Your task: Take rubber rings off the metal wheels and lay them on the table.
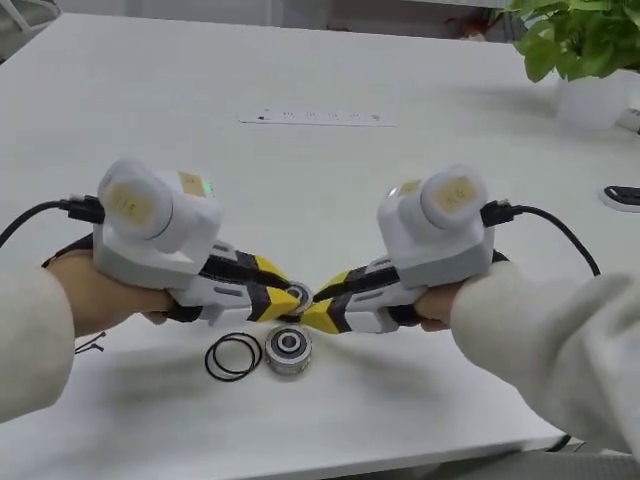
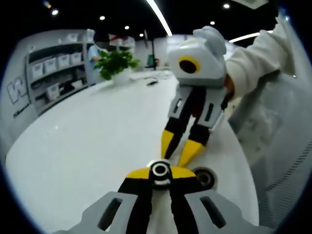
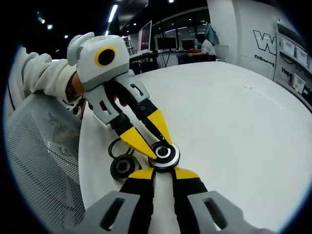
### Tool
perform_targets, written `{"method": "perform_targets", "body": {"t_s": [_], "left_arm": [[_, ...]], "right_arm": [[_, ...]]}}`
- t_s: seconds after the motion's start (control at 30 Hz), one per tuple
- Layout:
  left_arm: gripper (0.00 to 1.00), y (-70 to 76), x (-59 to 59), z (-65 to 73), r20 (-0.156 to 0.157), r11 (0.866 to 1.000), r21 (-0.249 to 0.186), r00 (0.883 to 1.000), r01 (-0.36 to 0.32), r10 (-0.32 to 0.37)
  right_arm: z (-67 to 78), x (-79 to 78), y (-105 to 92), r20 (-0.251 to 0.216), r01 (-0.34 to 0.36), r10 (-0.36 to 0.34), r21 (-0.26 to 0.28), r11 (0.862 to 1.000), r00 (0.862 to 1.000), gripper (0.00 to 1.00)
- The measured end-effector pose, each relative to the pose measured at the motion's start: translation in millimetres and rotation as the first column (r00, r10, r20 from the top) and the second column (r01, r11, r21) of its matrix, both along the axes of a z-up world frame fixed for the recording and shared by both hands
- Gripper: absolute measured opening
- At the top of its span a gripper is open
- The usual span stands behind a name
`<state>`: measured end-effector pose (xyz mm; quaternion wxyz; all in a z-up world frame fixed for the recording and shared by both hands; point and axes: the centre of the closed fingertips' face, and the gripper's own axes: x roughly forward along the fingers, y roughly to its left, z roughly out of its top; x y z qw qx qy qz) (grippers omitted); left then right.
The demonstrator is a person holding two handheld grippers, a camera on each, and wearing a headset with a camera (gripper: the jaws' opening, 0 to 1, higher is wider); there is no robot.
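Metal wheel (image 1: 297,294) held above the table (image 1: 400,180).
Left gripper (image 2: 160,171) fingers clamped it; right gripper (image 2: 180,148) fingers' state could not be told. A weak pinch risked slipping and dropping it.

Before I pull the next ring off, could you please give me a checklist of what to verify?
1. Held wheel clamped in left gripper: ok.
2. Right gripper tips at that wheel: ok.
3. Right gripper shut on anything: cannot tell.
4. Loose rings lying flat on table: ok.
5. Second wheel resting on table, beside the rings: ok.
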<state>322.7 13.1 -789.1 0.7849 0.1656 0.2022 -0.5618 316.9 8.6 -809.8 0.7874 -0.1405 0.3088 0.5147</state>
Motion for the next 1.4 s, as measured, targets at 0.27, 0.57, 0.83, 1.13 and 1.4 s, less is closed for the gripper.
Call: {"method": "perform_targets", "body": {"t_s": [0.27,0.57,0.83,1.13,1.4], "left_arm": [[0.13,1.0,-0.6,-0.7,-0.003,1.000,-0.007,1.000,-0.007,0.007],[0.13,0.6,-1.6,-1.5,0.006,1.000,-0.004,1.000,0.002,-0.002],[0.13,0.0,-2.2,-1.8,0.004,1.000,-0.010,1.000,-0.003,0.003],[0.13,-0.8,-1.9,-2.1,-0.002,1.000,-0.017,1.000,-0.005,0.005],[0.13,-1.2,-1.7,-2.0,-0.004,0.999,-0.030,1.000,-0.011,0.011]], "right_arm": [[-1.4,-0.7,-2.6,-0.006,-0.001,0.000,-0.013,1.000,1.000,0.00],[-2.9,-0.4,1.5,-0.006,0.007,-0.007,-0.022,1.000,1.000,0.21],[3.1,5.0,10.8,0.020,0.032,-0.032,0.026,0.999,0.999,0.25],[1.5,3.5,6.3,0.024,0.021,-0.021,0.001,1.000,0.999,0.20],[1.5,0.4,1.8,-0.013,0.039,-0.039,0.012,0.999,0.999,0.15]]}}
